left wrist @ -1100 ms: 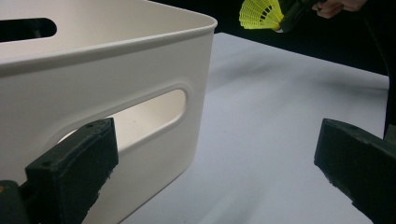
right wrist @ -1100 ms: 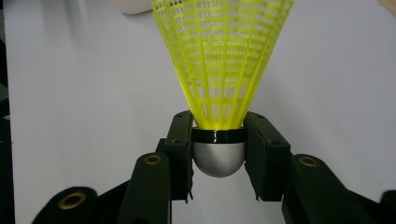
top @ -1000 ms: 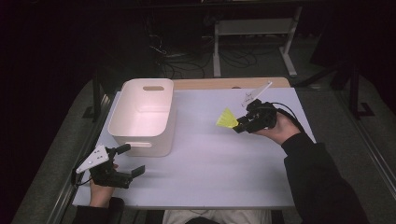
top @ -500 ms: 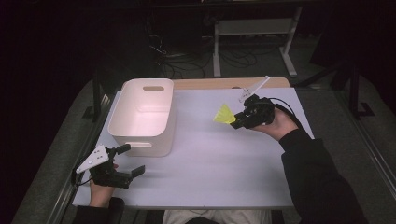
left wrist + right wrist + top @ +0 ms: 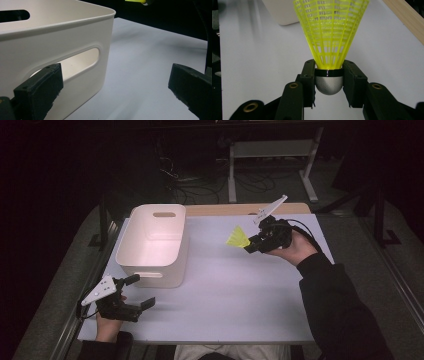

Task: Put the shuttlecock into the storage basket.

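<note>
- The left hand-held gripper (image 5: 134,294) is resting at the near left corner of the table (image 5: 240,310), its jaws standing wide apart with nothing between them.
- In the left gripper view, that hand-held gripper (image 5: 115,92) is looking along the table just beside the near wall of the white bin (image 5: 62,47), facing its oval handle slot.
- The white bin (image 5: 155,240) is sitting upright on the left part of the table, its open top showing a bare inside.
- The yellow shuttlecock (image 5: 238,238) is hanging above the table to the right of the bin and well apart from it, with its mesh skirt pointing toward the bin.
- The right hand-held gripper (image 5: 254,243) is clenching the shuttlecock at its base; a hand in a dark sleeve is carrying it over the far right part of the table.
- In the right gripper view, the right hand-held gripper (image 5: 329,80) is pressing both pads against the black band above the shuttlecock's (image 5: 330,32) silver rounded cap, the skirt fanning away from the jaws.
</note>
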### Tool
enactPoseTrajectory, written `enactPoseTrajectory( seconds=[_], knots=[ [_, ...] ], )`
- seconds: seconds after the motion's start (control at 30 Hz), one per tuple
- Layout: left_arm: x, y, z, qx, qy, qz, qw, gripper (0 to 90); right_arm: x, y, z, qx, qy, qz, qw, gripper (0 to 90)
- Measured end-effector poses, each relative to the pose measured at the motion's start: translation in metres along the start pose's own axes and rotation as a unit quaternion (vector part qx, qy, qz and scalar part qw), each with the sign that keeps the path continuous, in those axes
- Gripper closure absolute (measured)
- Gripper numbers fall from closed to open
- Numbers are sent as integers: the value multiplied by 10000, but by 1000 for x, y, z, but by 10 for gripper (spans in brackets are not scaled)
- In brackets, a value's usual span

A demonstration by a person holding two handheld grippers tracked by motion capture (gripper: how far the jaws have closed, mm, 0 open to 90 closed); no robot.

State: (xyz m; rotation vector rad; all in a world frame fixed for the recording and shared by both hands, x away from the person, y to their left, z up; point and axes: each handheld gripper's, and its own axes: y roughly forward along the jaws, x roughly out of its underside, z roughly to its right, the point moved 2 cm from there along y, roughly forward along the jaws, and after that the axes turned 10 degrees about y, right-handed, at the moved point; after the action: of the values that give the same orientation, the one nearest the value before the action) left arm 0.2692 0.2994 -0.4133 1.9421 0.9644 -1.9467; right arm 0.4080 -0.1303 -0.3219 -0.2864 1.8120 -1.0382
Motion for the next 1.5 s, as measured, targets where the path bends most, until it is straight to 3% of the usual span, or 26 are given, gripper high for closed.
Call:
enactPoseTrajectory(
  seconds=[0.7, 1.5],
  knots=[
    [0, 0, 0, -8, 0, 8, 10000, 0, -27, -3, -10, -6, -249, 75, 9997, 629],
    [0, 0, 0, 0, 4, 12, 10000, 0, -54, 9, -20, -164, -421, 90, 9989, 630]
  ],
)
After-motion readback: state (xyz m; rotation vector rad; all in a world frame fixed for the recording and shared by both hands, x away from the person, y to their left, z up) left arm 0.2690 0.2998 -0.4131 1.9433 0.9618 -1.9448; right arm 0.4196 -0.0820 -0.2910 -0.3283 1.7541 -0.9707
